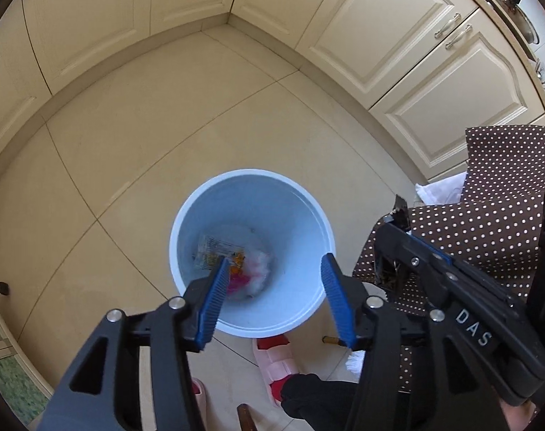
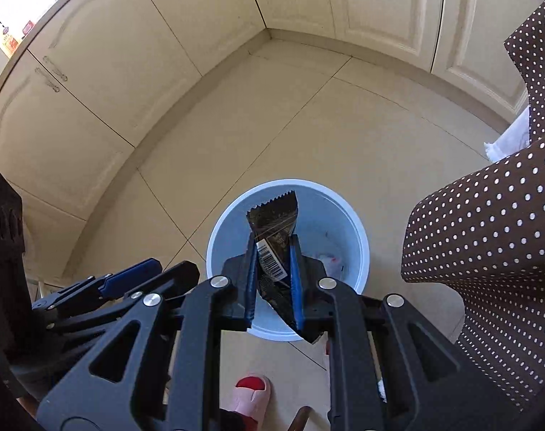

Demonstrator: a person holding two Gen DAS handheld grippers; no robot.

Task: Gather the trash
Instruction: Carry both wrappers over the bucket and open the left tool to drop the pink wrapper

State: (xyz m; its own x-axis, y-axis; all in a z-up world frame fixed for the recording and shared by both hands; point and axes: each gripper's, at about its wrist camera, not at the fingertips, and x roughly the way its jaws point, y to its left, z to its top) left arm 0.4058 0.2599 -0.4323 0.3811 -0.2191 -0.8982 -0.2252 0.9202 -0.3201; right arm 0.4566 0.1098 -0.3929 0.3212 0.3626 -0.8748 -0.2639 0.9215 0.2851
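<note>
Directly over the bin, the left hand-held gripper (image 1: 272,269) stands released, its blue pads well apart with nothing between them. Beside it, the right hand-held gripper (image 2: 272,248) is clenched on a dark snack wrapper (image 2: 274,221), whose zigzag-cut end sticks out past the fingertips and whose barcode label shows between the pads; the wrapper hangs above the bin's mouth. Below both, the light blue bin (image 1: 189,215) stands upright on the tiled floor (image 1: 128,165). At its bottom lie a clear printed packet (image 1: 215,249) and some pink and white scraps (image 1: 256,269). A brown cloth with white dots (image 2: 488,233) hangs at the right. Cream cabinet doors (image 1: 387,18) line the far side. A pink slipper (image 1: 276,362) shows near the bin.
</note>
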